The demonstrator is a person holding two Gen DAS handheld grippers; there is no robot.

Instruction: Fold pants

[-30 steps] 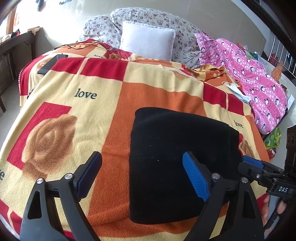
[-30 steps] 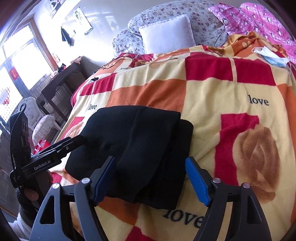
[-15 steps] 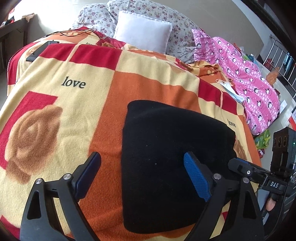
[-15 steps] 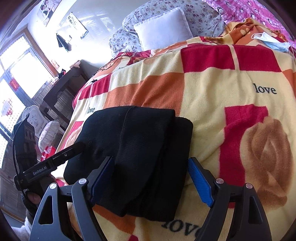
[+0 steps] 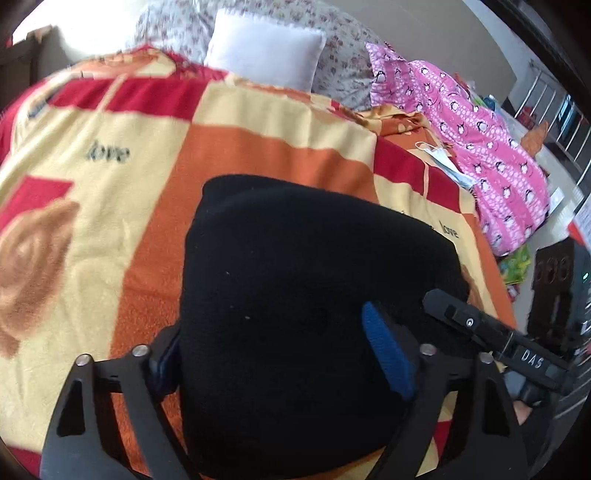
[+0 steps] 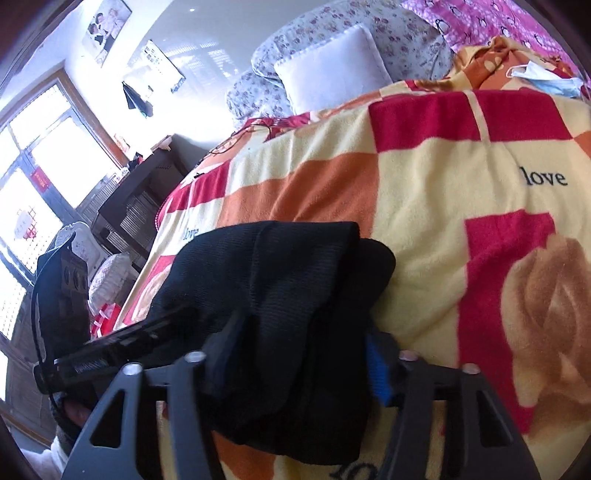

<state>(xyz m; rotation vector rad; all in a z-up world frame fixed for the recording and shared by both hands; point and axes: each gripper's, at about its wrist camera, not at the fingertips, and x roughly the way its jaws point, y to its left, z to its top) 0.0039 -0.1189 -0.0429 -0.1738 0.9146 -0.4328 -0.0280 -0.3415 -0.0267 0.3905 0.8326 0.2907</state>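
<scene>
Folded black pants point(image 5: 306, 295) lying near the bed's near edge on the patterned blanket point(image 5: 258, 147), left gripper point(image 5: 280, 354) fingers closing, straddling the bundle, right gripper point(image 6: 299, 358) fingers closing, pinching its end, open blanket beyond toward the white pillow point(image 5: 264, 55).

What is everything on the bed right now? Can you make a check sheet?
Surface: checked blanket in red, orange and cream covers the bed.
Job's things: black pants lie in a folded stack near the front edge.
Clutter: white pillow, flowered pillows, pink penguin cloth, face mask.
Grippers: left gripper straddles one end of the pants, jaws just closing, grip unclear; right gripper jaws just closing, pads pressing the other end.
Cables: thin dark cable on the blanket's far corner.
Surroundings: window, dark desk, wall pictures.
</scene>
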